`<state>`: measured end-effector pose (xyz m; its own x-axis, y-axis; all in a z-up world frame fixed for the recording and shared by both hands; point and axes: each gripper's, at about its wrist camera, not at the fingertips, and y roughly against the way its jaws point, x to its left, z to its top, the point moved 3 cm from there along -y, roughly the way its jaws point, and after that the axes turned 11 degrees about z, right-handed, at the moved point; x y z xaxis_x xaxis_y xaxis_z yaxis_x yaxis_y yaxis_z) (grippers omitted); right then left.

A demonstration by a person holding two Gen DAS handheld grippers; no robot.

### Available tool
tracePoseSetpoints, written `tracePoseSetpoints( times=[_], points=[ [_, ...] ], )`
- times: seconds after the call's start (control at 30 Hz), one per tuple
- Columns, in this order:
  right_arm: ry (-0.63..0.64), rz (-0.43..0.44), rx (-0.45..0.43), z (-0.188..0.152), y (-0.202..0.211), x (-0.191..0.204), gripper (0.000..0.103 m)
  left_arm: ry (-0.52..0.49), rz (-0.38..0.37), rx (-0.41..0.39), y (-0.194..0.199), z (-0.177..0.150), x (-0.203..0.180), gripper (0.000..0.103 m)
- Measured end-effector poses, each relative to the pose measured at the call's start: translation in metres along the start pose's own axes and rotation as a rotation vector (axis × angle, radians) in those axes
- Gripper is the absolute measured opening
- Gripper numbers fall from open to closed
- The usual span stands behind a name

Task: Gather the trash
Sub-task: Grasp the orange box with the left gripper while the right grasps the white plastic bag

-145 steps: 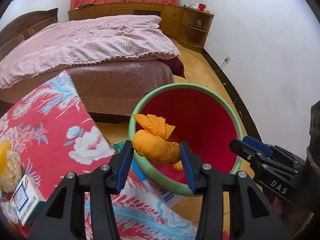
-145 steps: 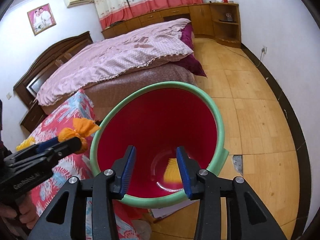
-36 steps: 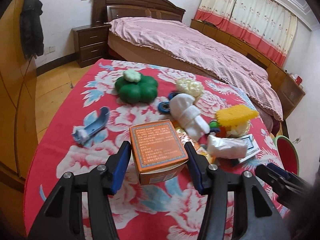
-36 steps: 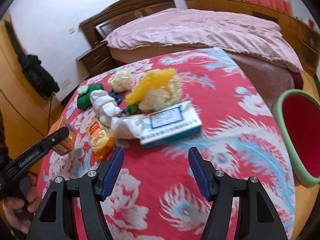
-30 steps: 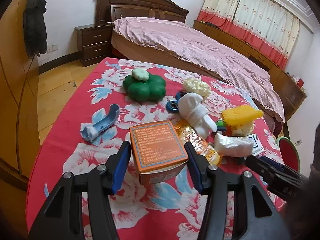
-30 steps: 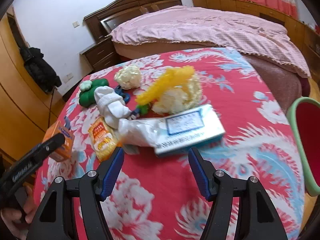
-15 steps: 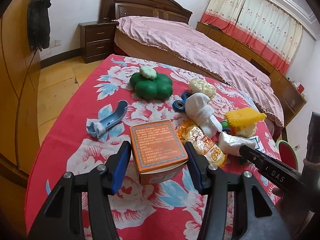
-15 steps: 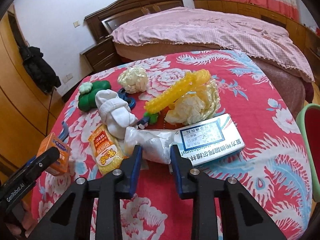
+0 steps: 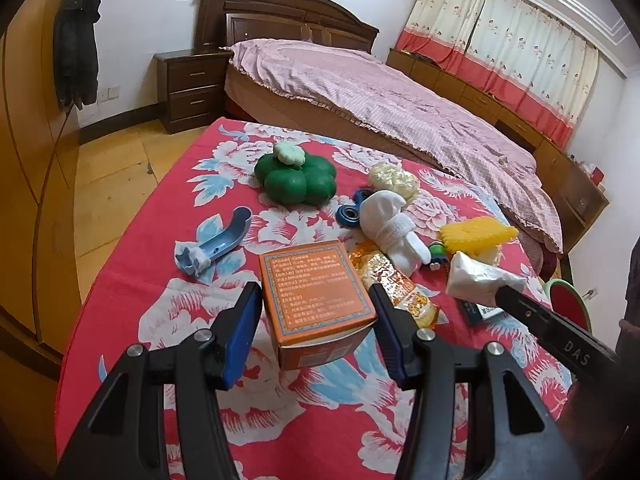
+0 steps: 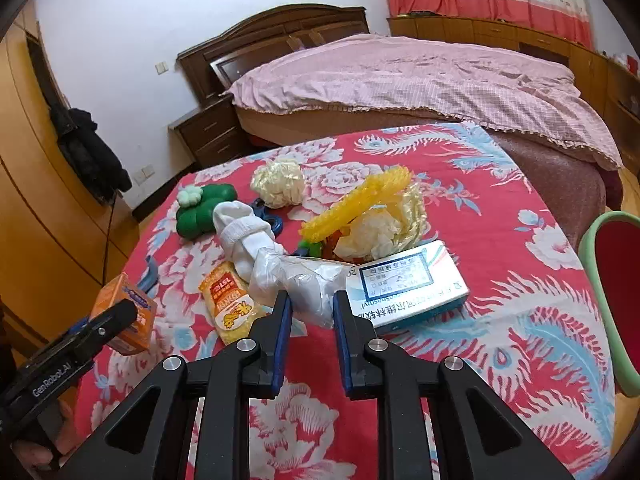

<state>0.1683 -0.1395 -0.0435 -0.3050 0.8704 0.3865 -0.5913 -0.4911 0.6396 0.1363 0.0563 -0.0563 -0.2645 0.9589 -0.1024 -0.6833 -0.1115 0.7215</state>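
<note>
My left gripper [image 9: 316, 312] is shut on an orange box [image 9: 316, 292], held just above the red flowered tablecloth [image 9: 160, 300]; the box also shows in the right wrist view [image 10: 122, 314]. My right gripper [image 10: 309, 312] is shut on a crumpled white plastic bag [image 10: 298, 280], which also shows in the left wrist view [image 9: 478, 282]. The red bin with a green rim [image 10: 612, 280] stands off the table's right edge.
On the table lie a yellow snack packet [image 10: 230, 306], a white-and-teal box [image 10: 408, 284], a rolled white sock [image 10: 244, 232], a green flower-shaped container [image 9: 296, 178], a blue plastic piece [image 9: 216, 244], yellow mesh and wrappers [image 10: 368, 216]. A bed [image 9: 380, 96] stands behind.
My right gripper has moved in and closed on the white plastic bag. My left gripper has kept hold of the orange box and drawn back a little.
</note>
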Motion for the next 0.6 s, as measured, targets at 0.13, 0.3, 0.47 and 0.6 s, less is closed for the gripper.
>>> tracePoseSetpoints(
  times=[0.13,0.3,0.47,0.6],
  points=[
    [-0.008,0.008,-0.028,0.000,0.015,0.000,0.021,-0.006,-0.001,-0.009,0.006,0.000,-0.002,0.056],
    [-0.015,0.011,-0.062,0.000,0.034,-0.001,0.021,-0.010,-0.008,-0.018,0.016,-0.001,-0.006,0.056],
    [-0.020,0.009,-0.094,-0.001,0.054,-0.003,0.021,-0.021,-0.026,-0.023,0.025,-0.002,-0.012,0.056],
    [-0.026,0.008,-0.118,-0.003,0.070,-0.006,0.021,-0.033,-0.041,-0.033,0.035,-0.003,-0.018,0.056]
  ],
)
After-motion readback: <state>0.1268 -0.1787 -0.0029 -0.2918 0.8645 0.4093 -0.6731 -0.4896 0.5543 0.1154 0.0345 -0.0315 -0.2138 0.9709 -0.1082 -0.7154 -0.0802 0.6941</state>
